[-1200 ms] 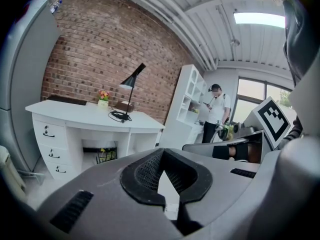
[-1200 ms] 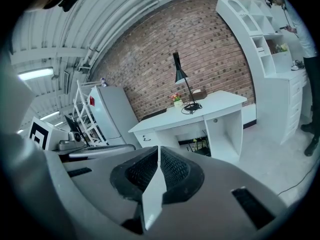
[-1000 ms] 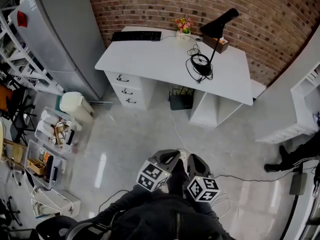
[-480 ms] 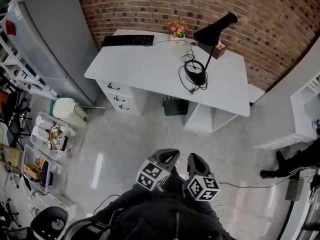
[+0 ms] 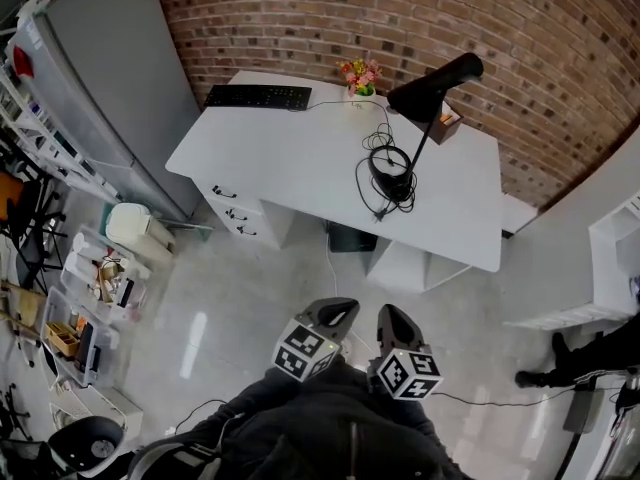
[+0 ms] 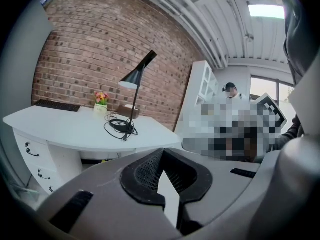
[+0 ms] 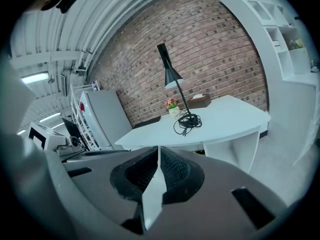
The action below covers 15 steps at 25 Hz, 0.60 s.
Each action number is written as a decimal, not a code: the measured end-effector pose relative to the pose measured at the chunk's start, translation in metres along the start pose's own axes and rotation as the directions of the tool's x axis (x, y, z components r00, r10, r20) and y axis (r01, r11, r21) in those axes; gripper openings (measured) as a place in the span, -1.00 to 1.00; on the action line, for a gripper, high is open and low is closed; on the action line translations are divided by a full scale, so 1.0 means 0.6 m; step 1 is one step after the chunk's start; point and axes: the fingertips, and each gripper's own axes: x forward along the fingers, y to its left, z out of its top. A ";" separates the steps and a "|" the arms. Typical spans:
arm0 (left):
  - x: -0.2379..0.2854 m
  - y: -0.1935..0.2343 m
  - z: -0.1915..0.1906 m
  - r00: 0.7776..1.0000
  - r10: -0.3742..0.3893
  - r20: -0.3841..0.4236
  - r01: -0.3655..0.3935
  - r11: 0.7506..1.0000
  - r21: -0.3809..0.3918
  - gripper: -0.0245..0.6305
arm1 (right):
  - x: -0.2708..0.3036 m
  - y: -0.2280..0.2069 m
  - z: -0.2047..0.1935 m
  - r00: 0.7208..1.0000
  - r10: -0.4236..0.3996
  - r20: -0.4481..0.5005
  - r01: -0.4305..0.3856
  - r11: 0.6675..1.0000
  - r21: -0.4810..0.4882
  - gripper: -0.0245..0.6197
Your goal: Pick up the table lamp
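Holding two tools low over the floor, nearest: left hand-held gripper (image 5: 340, 311) and right hand-held gripper (image 5: 392, 318), side by side, each pressed together, pinching nothing, touching nothing. Farther off, one white tabletop (image 5: 290, 158) carrying one black table lamp (image 5: 430, 88), upright toward its right end, well apart from both grippers, with one coiled cord (image 5: 385, 173) lying around the base. Farthest, along the brick wall (image 5: 300, 18): one keyboard (image 5: 258, 97), one flower pot (image 5: 360, 76), one brown box (image 5: 447, 120) just behind the lamp.

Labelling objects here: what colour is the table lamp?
The table lamp is black; clearest in the head view.
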 end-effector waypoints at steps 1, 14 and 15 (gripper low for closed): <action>0.009 0.010 0.004 1.000 0.011 0.004 -0.011 1.000 -0.002 -0.91 | 0.010 -0.006 0.006 1.000 0.008 0.001 -0.008 1.000 -0.005 -0.87; 0.122 0.060 0.059 1.000 0.011 0.019 -0.011 1.000 -0.025 -0.91 | 0.083 -0.118 0.080 0.999 -0.031 0.030 0.031 0.999 0.013 -0.87; 0.127 0.061 0.061 1.000 0.012 0.019 -0.011 1.000 -0.025 -0.91 | 0.087 -0.120 0.079 0.999 -0.029 0.025 0.028 0.999 0.015 -0.87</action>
